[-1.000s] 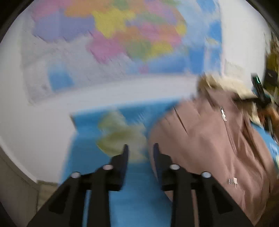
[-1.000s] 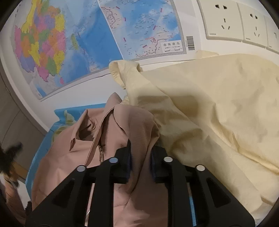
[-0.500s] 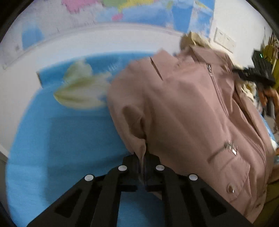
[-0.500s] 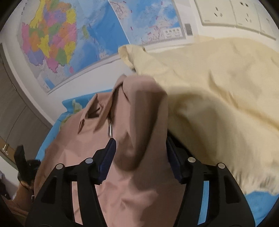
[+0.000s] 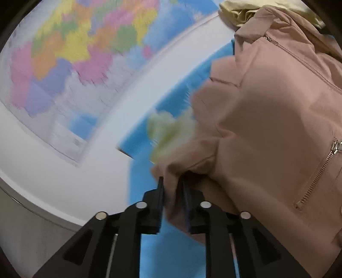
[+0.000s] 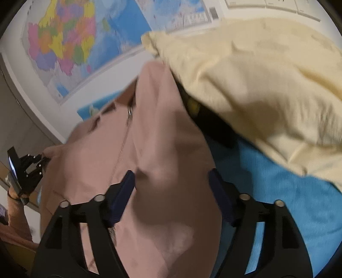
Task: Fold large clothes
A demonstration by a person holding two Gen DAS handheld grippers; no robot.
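Note:
A dusty-pink zip jacket (image 5: 267, 111) lies over a blue table cover (image 5: 171, 252). My left gripper (image 5: 172, 181) is shut on a fold at the jacket's edge and holds it lifted. In the right wrist view the same pink jacket (image 6: 154, 149) drapes between the wide-apart fingers of my right gripper (image 6: 172, 175), which is open and grips nothing. The left gripper (image 6: 32, 166) shows there at the far left, at the jacket's other side.
A pale yellow garment (image 6: 256, 85) is heaped on the blue cover (image 6: 288, 203) to the right, with a dark item (image 6: 215, 126) under it. A yellow-green print patch (image 5: 168, 132) marks the cover. Wall maps (image 6: 70, 42) and wall sockets (image 6: 277, 4) hang behind.
My left gripper closed on the jacket's edge and lifted it. My right gripper let go of the jacket and opened wide; the fabric now hangs loose between its fingers.

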